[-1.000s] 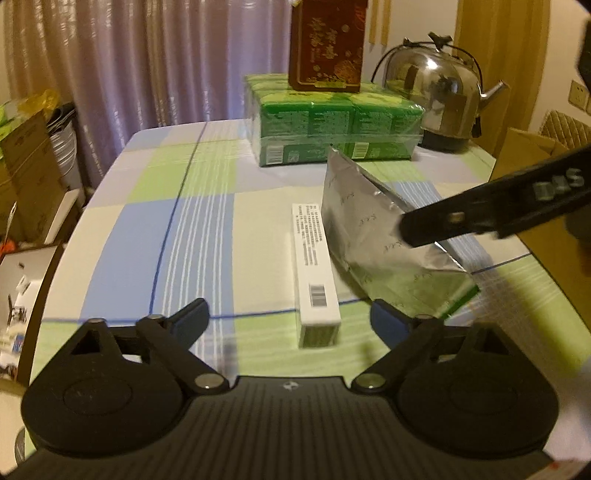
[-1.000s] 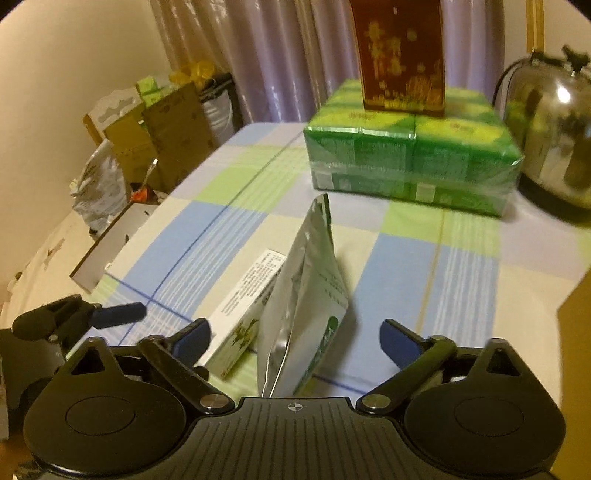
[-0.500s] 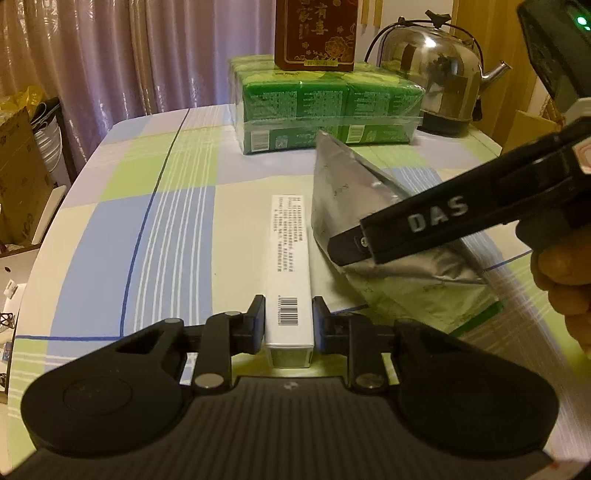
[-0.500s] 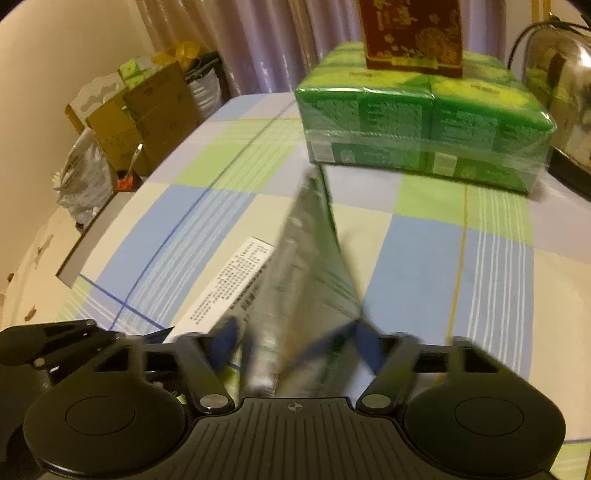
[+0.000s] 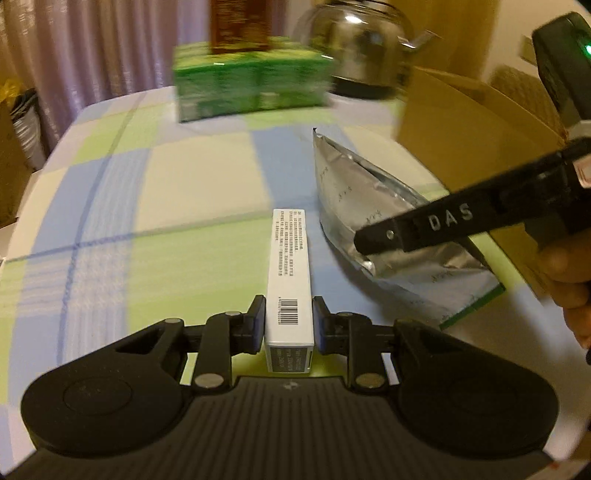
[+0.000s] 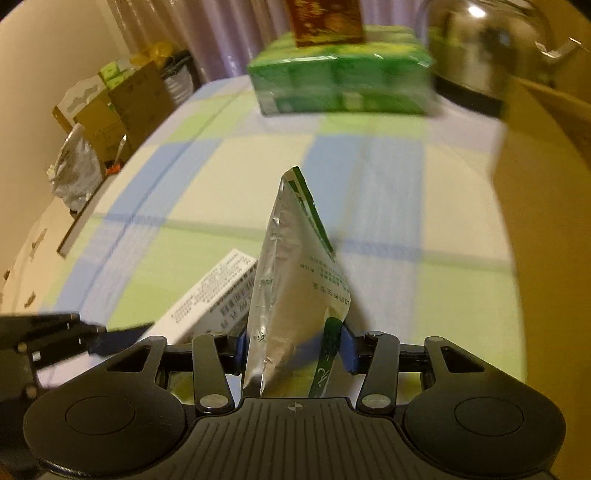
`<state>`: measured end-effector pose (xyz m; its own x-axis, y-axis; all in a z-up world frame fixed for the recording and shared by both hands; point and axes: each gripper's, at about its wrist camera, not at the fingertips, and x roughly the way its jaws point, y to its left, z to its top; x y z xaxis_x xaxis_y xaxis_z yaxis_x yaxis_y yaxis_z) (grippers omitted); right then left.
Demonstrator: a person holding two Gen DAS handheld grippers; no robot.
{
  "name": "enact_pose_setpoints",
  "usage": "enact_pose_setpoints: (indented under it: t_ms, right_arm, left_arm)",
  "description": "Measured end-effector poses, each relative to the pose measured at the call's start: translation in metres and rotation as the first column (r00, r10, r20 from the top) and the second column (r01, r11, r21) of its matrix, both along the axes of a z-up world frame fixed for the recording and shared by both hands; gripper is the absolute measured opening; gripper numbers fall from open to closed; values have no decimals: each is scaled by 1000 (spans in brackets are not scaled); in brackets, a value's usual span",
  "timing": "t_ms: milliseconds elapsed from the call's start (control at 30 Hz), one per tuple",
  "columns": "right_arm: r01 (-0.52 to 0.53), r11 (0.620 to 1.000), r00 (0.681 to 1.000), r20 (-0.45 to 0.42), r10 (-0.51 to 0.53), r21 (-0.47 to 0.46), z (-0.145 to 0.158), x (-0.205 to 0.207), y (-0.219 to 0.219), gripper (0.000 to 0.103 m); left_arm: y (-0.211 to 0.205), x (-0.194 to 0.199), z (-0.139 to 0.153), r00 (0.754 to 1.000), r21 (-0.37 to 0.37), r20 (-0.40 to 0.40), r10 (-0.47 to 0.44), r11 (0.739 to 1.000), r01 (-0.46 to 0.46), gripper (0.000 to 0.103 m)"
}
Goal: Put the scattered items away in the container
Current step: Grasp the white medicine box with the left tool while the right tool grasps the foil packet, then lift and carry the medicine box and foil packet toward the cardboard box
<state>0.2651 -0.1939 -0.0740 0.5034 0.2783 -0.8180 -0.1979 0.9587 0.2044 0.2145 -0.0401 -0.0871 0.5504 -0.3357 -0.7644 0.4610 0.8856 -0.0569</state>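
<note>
Checked in pale blue, green and cream, the tablecloth [image 5: 192, 192] spreads under both of your tools, with a curtain behind it.

Your left gripper [image 5: 289, 325] is closed down to the width of the white carton [image 5: 290, 273], its pads pressed on the long sides at the barcode end. That carton runs straight away from the camera; whether its far end rests on the cloth cannot be told. In the right wrist view the same carton [image 6: 210, 299] shows slantwise just left of the pouch, with the left tool's dark body at the lower left edge.

Your right gripper [image 6: 295, 349] is clamped on the near end of the silver foil pouch [image 6: 295, 280], blue pads tight against both of its faces, so the pouch stands on edge between them with its green-trimmed tip pointing away. From the left wrist view the pouch [image 5: 354, 195] sits just right of the carton, with the right tool's black finger marked DAS across its lower part and your hand [image 5: 565, 280] behind it.

Near the pouch on its right stands a brown cardboard box [image 5: 472, 129], its wall upright. At the far side of the table a green shrink-wrapped pack [image 5: 251, 85] carries a dark red-brown tin [image 6: 325, 20], and a steel kettle [image 5: 362, 40] stands beside it, all blurred.
</note>
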Motion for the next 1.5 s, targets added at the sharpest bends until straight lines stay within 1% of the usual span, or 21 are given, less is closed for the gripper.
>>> enact_pose_setpoints:
  t_ms: [133, 200, 300, 367, 400, 467, 500, 533, 567, 600, 633, 700, 833, 1000, 1033, 1067, 1100, 1133, 1167, 1233, 1500]
  right_arm:
    - [31, 999, 999, -23, -31, -15, 5, -64, -25, 44]
    - [36, 999, 999, -25, -37, -36, 8, -90, -31, 44]
    - [39, 998, 998, -38, -40, -40, 6, -119, -38, 44]
    - [43, 998, 998, -37, -45, -40, 5, -128, -39, 44]
    - [44, 998, 999, -30, -45, -37, 5, -130, -40, 44]
    - [44, 999, 999, -22, -45, -18, 5, -131, -40, 48]
    - [46, 999, 999, -19, -46, -13, 4, -131, -39, 53]
    - [47, 999, 999, -11, -48, -14, 4, -130, -39, 60]
    - [46, 999, 999, -2, -46, -24, 4, -128, -38, 64]
    - [40, 999, 999, 5, -40, -35, 4, -127, -37, 71]
    - [33, 998, 999, 11, -33, -44, 3, -126, -36, 74]
    - [26, 998, 1000, 14, -25, -59, 0, -122, -35, 75]
    - [37, 995, 999, 1, -37, -92, -9, -113, -36, 75]
    - [52, 998, 996, -72, -55, -42, -19, -105, -43, 74]
    - [54, 998, 995, -79, -57, -36, -20, -104, -44, 72]
    - [54, 998, 995, -79, -57, -33, -20, -104, -45, 68]
    - [52, 998, 996, -77, -54, -27, -20, -103, -45, 58]
    - [48, 999, 996, -80, -50, -19, -20, -103, -45, 51]
    - [47, 999, 996, -80, -49, -20, -19, -104, -45, 51]
    - [39, 999, 997, -71, -41, -33, -17, -106, -43, 49]
    - [36, 998, 999, -26, -38, -43, -4, -127, -43, 48]
  left_arm:
    - [-14, -46, 0, 999, 9, -17, -34, 999, 34, 21]
    - [-17, -61, -1, 999, 10, -32, -35, 999, 35, 22]
    - [-21, -73, -2, 998, 15, -45, -37, 999, 37, 22]
    - [-24, -73, -3, 998, 35, -43, -38, 999, 40, 29]
    - [-25, -71, -2, 998, 41, -41, -39, 998, 41, 30]
    - [-28, -64, -2, 998, 42, -44, -39, 998, 41, 32]
    - [-30, -60, -3, 998, 43, -43, -38, 998, 40, 32]
    - [-32, -56, -3, 998, 45, -43, -40, 998, 41, 33]
    - [-34, -51, -4, 998, 49, -43, -41, 998, 43, 33]
    - [-35, -47, -5, 998, 51, -43, -41, 998, 43, 33]
    - [-36, -44, -7, 998, 51, -46, -42, 998, 44, 33]
    - [-37, -38, -9, 998, 50, -50, -43, 998, 46, 33]
    - [-40, -31, -14, 996, 47, -63, -56, 997, 59, 32]
    - [-42, -28, -17, 993, 47, -85, -78, 996, 82, 32]
    - [-43, -27, -18, 993, 48, -89, -78, 995, 83, 32]
    - [-43, -27, -19, 993, 51, -93, -77, 995, 82, 32]
    - [-43, -26, -19, 993, 55, -95, -75, 995, 81, 31]
    - [-44, -26, -20, 992, 58, -100, -73, 995, 79, 29]
    - [-43, -26, -21, 992, 56, -107, -73, 995, 80, 23]
    - [-43, -27, -21, 990, 54, -116, -76, 995, 83, 22]
    - [-41, -49, -11, 991, 59, -107, -78, 995, 85, 21]
